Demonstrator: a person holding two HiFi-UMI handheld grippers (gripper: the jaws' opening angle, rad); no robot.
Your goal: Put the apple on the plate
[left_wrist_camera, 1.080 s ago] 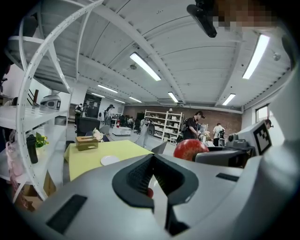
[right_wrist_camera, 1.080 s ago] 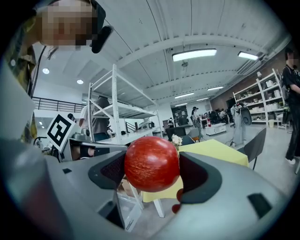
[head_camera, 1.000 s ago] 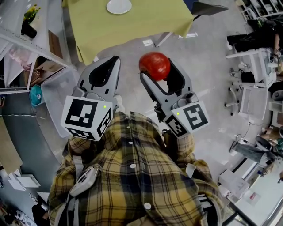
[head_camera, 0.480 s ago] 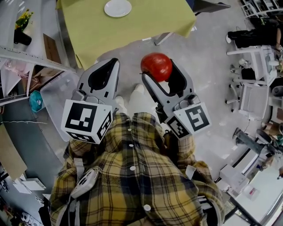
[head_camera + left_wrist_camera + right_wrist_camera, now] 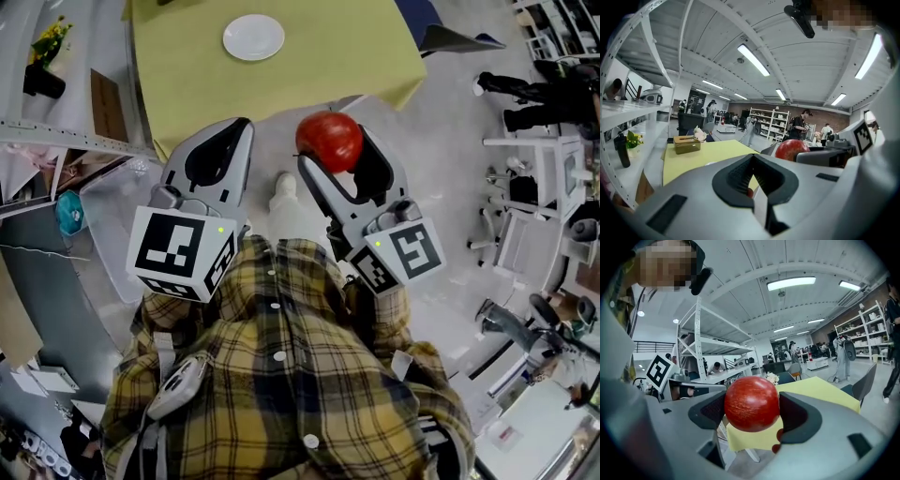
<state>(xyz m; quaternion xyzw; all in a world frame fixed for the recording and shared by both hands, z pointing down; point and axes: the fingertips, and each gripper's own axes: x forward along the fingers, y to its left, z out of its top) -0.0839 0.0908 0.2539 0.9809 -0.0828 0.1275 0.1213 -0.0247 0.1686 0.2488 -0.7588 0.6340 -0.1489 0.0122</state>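
A red apple [image 5: 329,141] is held in the air between the jaws of my right gripper [image 5: 334,150], which is shut on it. In the right gripper view the apple [image 5: 751,403] fills the gap of the right gripper [image 5: 753,412]. The white plate [image 5: 253,37] lies on the yellow-green table [image 5: 328,56], ahead and to the left of the apple. My left gripper [image 5: 234,141] hangs beside the right one, shut with nothing in it. Seen from the left gripper [image 5: 753,161], the apple [image 5: 792,149] shows at the right.
A white shelf rack [image 5: 56,141] and a clear plastic bin [image 5: 117,211] stand at the left. A tissue box [image 5: 686,144] sits on the table's far side. A dark chair [image 5: 450,39] is at the table's right corner. White desks and chairs [image 5: 530,197] line the right.
The table and plate have slid lower in the head view, so I am nearer to them. Both grippers keep their pose, and the apple stays held.
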